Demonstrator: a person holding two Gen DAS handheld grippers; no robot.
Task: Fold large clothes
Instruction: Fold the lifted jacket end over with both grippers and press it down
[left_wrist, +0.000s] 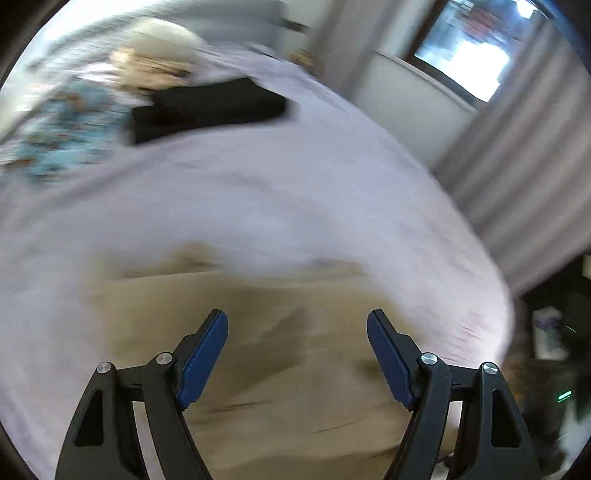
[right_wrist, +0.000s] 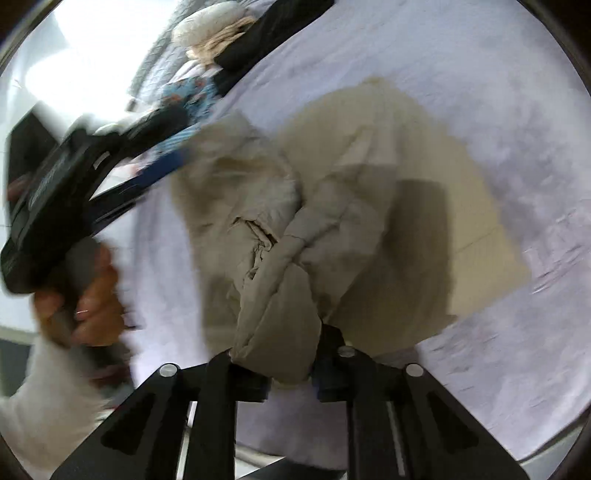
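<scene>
A large beige garment (right_wrist: 332, 206) lies on a pale lilac bed sheet (right_wrist: 480, 74). My right gripper (right_wrist: 291, 369) is shut on a bunched fold of the beige garment and lifts it a little off the bed. My left gripper (left_wrist: 297, 328) is open and empty, hovering just above a flat part of the beige garment (left_wrist: 280, 369). It also shows in the right wrist view (right_wrist: 74, 184), held in a hand at the left, beside the garment's far edge. Both views are blurred by motion.
A folded black garment (left_wrist: 207, 107), a blue patterned cloth (left_wrist: 70, 129) and a cream pillow (left_wrist: 159, 48) lie at the far end of the bed. Grey curtains (left_wrist: 517, 166) and a window (left_wrist: 476, 40) stand beyond the bed's right edge.
</scene>
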